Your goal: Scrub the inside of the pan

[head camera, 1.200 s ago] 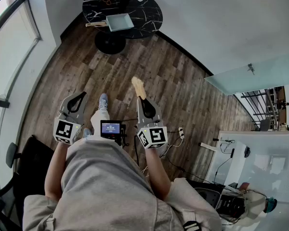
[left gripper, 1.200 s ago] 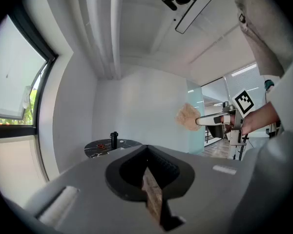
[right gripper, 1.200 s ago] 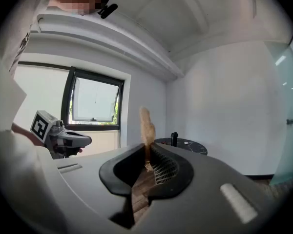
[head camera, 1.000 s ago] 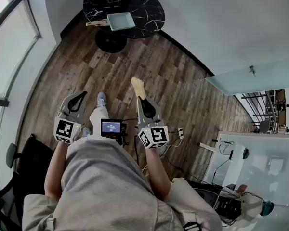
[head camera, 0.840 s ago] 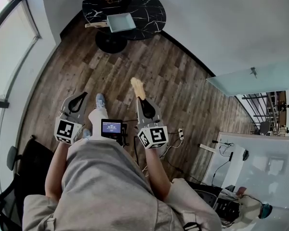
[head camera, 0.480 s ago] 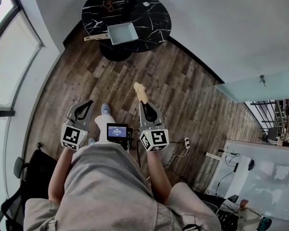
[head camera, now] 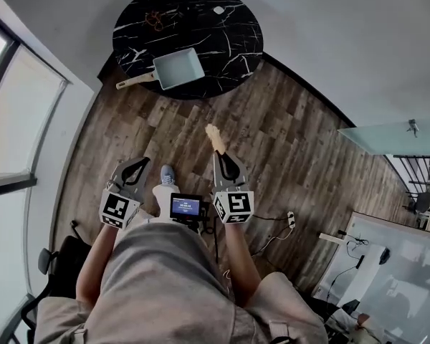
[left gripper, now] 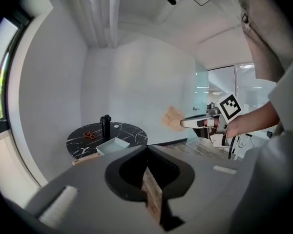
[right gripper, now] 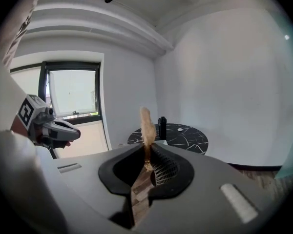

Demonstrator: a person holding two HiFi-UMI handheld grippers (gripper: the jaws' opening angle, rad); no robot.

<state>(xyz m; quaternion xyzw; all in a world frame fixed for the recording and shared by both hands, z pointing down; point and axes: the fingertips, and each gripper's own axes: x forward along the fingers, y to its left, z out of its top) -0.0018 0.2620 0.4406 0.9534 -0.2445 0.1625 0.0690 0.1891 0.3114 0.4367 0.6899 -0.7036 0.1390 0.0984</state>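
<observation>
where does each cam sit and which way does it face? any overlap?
Head view: on the head, steeply down at floor, table and pan; shows torso, arms, left gripper, right gripper with scrubber.
Left gripper view: on left gripper, along its shut jaws toward the table; shows right gripper, forearm.
Right gripper view: on right gripper, along jaws shut on the scrubber, toward table and window; shows left gripper.
Shared: all see the table; each gripper view sees the other gripper.

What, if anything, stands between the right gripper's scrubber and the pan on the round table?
Nothing visible does. Only bare wooden floor lies between the scrubber, held in the right gripper, and the pan, which sits open near the closer edge of the table. The black bottle stands beyond the pan.
</observation>
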